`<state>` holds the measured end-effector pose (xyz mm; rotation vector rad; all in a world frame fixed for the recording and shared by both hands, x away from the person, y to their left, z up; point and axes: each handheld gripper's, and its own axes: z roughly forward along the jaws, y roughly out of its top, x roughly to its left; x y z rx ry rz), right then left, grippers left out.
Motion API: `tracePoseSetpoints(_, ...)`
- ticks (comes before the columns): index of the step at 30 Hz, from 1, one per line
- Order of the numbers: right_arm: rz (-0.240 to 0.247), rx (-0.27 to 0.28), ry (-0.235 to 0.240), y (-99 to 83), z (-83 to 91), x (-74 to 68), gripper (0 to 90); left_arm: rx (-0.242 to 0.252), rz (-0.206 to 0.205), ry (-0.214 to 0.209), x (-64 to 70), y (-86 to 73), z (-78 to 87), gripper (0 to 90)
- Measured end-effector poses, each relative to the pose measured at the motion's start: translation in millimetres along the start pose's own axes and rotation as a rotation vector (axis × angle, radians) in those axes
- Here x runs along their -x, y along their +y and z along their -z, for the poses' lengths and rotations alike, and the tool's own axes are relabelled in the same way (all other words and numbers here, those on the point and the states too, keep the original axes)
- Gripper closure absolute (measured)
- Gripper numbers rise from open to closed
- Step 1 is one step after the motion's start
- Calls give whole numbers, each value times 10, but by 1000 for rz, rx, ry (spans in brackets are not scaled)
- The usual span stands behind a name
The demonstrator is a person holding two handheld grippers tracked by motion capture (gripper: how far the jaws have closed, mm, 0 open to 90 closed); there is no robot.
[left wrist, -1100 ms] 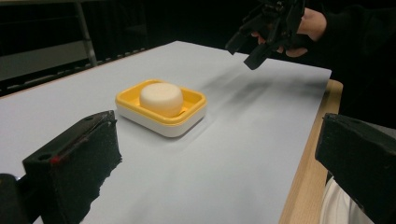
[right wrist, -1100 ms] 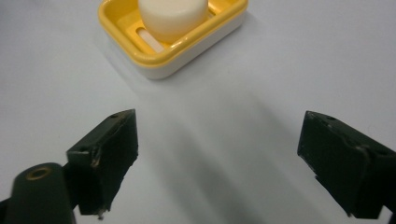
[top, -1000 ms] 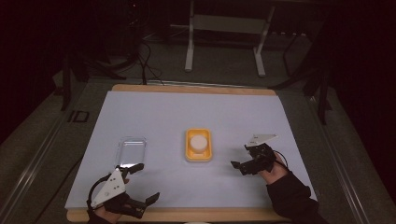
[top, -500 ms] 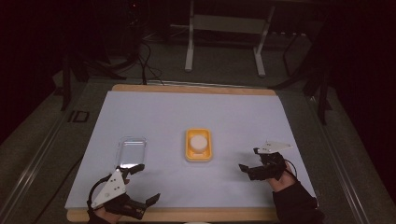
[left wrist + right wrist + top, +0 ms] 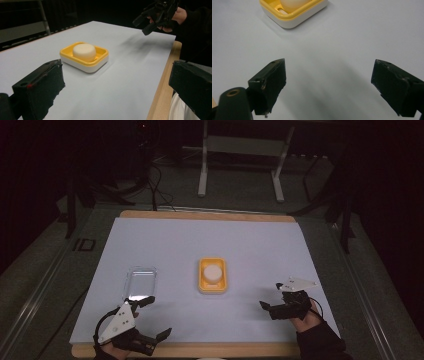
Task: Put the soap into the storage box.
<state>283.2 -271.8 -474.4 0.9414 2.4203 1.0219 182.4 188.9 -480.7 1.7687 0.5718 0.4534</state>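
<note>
Pulling back toward the person, the right gripper now hangs near the table edge, jaws wide, holding nothing; left gripper is wide too; the soap sits in its yellow dish mid-table; no step looks begun; next is probably a reach.

Count on table: one yellow dish with one white round bar in it; one clear lid or tray, hard to say which in the dim light. Two grippers: left gripper, right gripper.
</note>
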Motion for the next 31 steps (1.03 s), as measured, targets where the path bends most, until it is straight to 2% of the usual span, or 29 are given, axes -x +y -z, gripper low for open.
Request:
tracePoseSetpoints(6,22,-23,7,-53,10,-79,124,-4,-1,-2,3,0,-4,1)
tracePoseSetpoints(9,38,-27,-6,-72,22,-108,124,-1,-2,-2,8,2,2,1)
tracePoseSetpoints(31,57,-37,6,-99,-41,-130,124,-12,-7,-8,15,2,-11,1)
